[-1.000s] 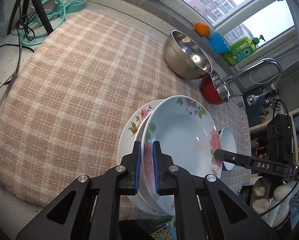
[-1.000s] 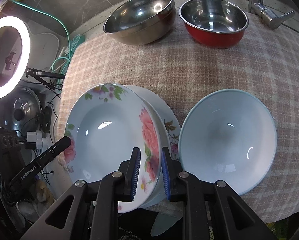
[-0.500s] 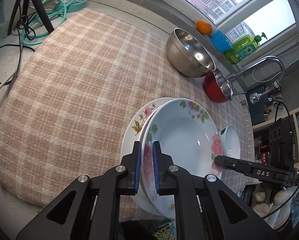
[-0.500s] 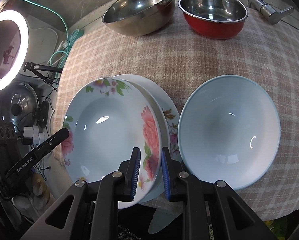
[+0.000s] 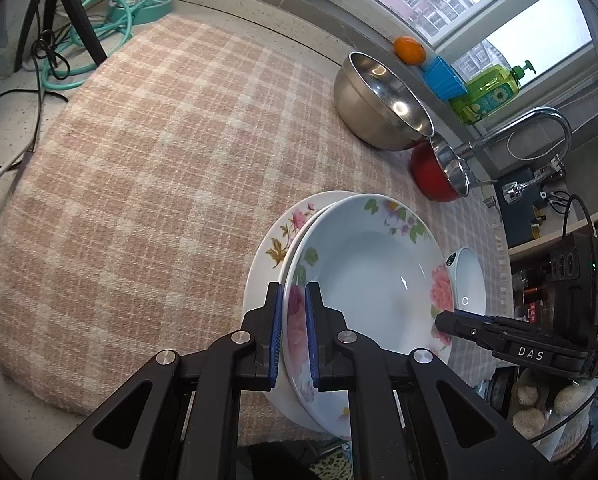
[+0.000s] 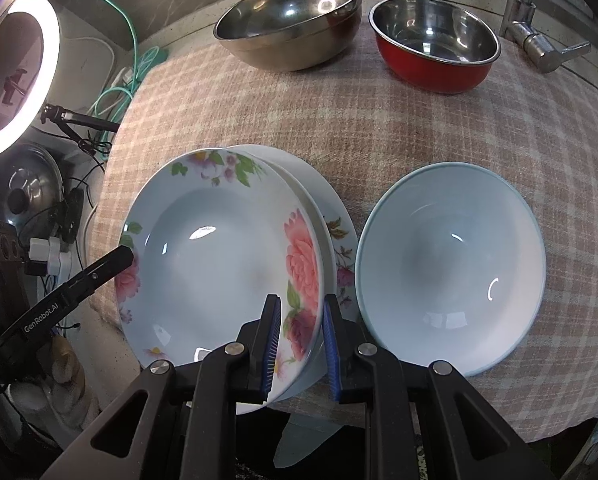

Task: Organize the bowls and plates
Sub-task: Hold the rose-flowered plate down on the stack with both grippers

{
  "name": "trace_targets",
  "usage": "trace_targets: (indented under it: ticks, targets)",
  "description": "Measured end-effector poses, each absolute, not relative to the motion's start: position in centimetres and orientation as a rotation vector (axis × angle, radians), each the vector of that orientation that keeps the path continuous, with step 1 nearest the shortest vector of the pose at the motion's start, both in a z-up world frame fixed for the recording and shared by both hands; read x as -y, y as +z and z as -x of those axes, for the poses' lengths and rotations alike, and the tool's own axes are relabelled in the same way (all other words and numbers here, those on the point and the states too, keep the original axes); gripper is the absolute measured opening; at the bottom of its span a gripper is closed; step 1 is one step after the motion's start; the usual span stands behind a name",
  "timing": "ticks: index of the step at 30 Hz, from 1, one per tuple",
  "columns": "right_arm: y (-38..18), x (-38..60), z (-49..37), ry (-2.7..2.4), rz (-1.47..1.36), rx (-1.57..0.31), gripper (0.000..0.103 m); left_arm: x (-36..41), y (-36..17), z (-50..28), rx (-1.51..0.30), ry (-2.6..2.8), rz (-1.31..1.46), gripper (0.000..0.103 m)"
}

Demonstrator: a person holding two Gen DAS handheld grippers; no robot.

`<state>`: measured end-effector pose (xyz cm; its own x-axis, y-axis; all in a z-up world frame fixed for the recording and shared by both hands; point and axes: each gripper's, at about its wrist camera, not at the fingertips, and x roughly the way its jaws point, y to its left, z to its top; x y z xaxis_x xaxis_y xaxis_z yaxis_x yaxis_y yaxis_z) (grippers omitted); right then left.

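Here the left gripper and right gripper both clamp the floral deep plate's rim, just left of the pale blue bowl.

Cloth showing pink-and-cream check. Top plate wearing pink roses, green leaves on pale blue. Bowl showing plain pale blue. Far bowl showing red outside, steel inside.
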<state>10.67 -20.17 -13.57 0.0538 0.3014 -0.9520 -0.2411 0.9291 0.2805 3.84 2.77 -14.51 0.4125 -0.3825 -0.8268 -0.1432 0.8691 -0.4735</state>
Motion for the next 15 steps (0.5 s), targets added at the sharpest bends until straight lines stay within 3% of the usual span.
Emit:
trace_targets:
  ticks: [15]
  targets:
    - [-13.7,19.0,-10.5,0.394,0.034,-1.457,0.021,-2.7,-15.2,-3.8,-1.166,-0.142,0.494,0.009]
